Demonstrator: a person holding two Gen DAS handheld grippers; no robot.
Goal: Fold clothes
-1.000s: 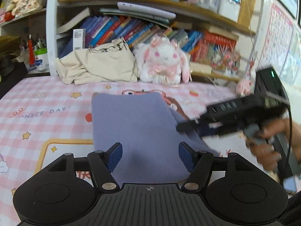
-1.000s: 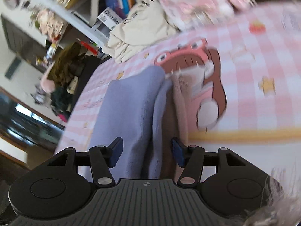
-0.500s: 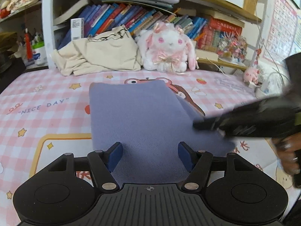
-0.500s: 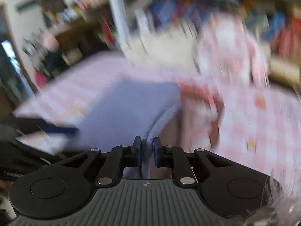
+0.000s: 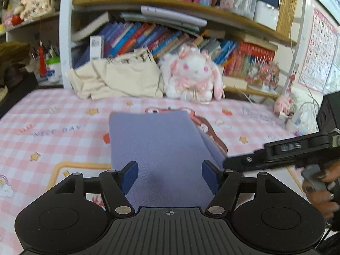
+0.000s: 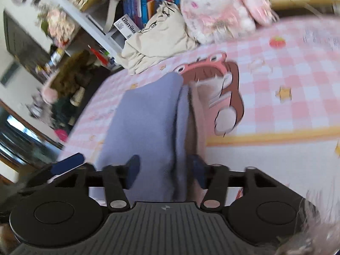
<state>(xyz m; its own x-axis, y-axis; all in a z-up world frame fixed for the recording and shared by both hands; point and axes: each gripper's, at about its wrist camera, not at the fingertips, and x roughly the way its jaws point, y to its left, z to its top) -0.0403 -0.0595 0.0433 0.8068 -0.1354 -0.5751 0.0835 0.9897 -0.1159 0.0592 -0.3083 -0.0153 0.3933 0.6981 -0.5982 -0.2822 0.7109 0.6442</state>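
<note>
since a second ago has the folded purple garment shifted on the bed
No. In the left wrist view the purple garment lies at the same spot, its far edge just covering the frog print on the sheet.

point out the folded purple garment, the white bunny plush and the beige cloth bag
folded purple garment (image 5: 161,148), left wrist view, middle of top layer
white bunny plush (image 5: 194,69), left wrist view, face
beige cloth bag (image 5: 125,78), left wrist view, front panel

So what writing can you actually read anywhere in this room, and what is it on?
"NICE DAY": pink checked bedsheet, blurred.
"DAS": right gripper, on its black arm.
"usmile": white box on the shelf.
Alphabet letters "A", "B": wall chart; the rest is too small.
Book spines: unreadable.
</note>
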